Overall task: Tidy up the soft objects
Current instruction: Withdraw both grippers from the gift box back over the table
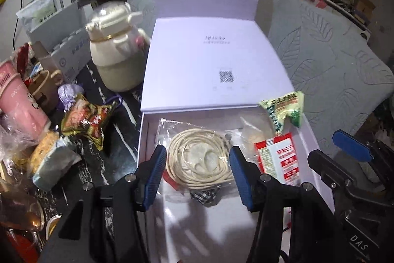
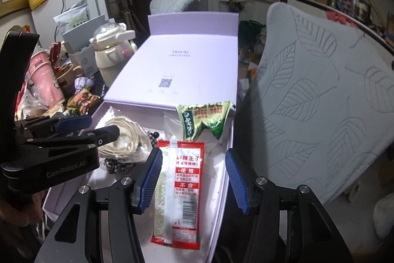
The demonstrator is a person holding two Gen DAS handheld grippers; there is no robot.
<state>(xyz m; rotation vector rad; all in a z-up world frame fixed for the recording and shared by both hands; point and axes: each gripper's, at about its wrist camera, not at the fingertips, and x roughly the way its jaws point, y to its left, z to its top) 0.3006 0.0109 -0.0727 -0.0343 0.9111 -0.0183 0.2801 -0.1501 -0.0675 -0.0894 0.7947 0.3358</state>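
Open white box (image 2: 222,191) on the worktop (image 1: 118,130). Inside, by the right wall: red-and-white sachet (image 2: 179,191), flat, long axis running toward the lid. Left: coiled cord (image 1: 199,159), bagged. Both sets of fingers, left gripper (image 1: 199,170) and right gripper (image 2: 194,180), apart, holding nothing.

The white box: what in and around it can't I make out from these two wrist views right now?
- Checked cloth: mostly under the bagged cord coil, both views.
- Pale packet: left wrist view, blurred and covered by the green packet and red packet.
- White box near end: cut off by the frame bottom and the gripper bodies.
- Lid print: too small and blurred.
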